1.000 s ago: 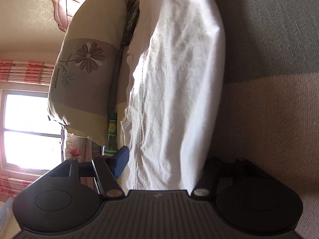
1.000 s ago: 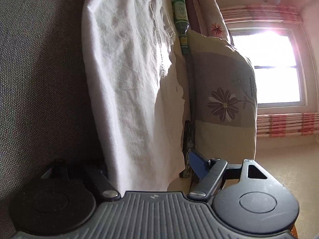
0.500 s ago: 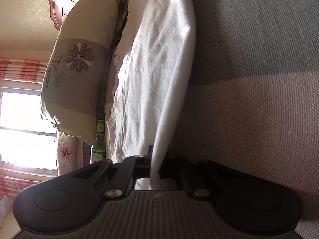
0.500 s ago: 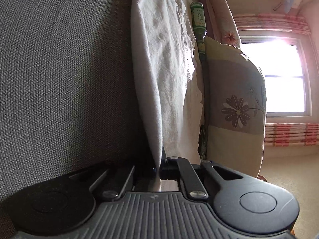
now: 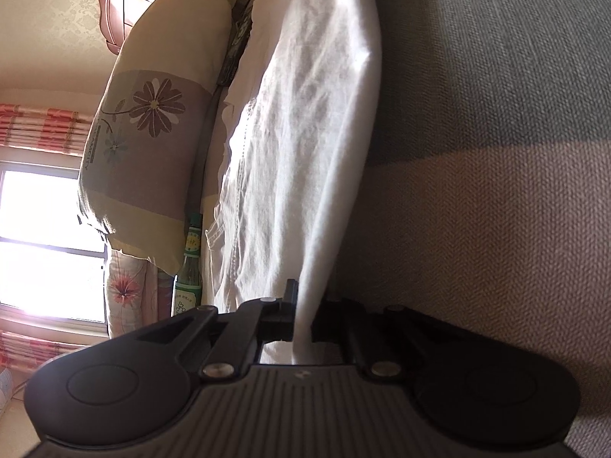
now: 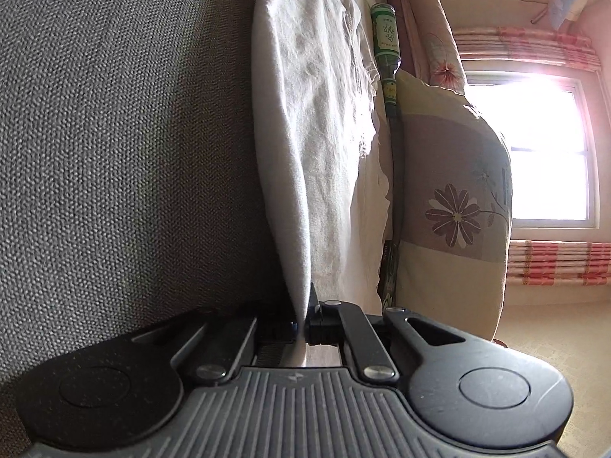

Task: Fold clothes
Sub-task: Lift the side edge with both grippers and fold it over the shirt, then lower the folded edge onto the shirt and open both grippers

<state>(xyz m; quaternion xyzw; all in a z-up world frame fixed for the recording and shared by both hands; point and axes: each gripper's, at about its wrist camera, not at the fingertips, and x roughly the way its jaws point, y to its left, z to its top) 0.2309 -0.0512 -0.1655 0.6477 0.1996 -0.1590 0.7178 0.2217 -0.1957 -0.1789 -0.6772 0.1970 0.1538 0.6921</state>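
The left gripper (image 5: 303, 316) is clamped on one end of a white garment (image 5: 305, 160), its jaws pinched tight with a thin fold of the cloth running down between them. The right gripper (image 6: 303, 318) is closed the same way on the opposite end of the white garment (image 6: 313, 133), the fabric edge squeezed between its pads. Both views are rolled sideways. The garment lies stretched out along a grey woven bed cover (image 5: 496, 152), which in the left wrist view changes to a brownish band nearer the camera; in the right wrist view the cover (image 6: 114, 152) fills the left side. Just beyond the garment's far edge lies a green glass bottle (image 5: 189, 267) with a pale label, seen also in the right wrist view (image 6: 386, 42). A cream pillow with a brown flower print (image 5: 152, 145) rests next to the bottle, and a bright window (image 6: 546, 152) with pink striped curtains stands behind it. A wooden headboard (image 5: 126, 0) shows at the far end.
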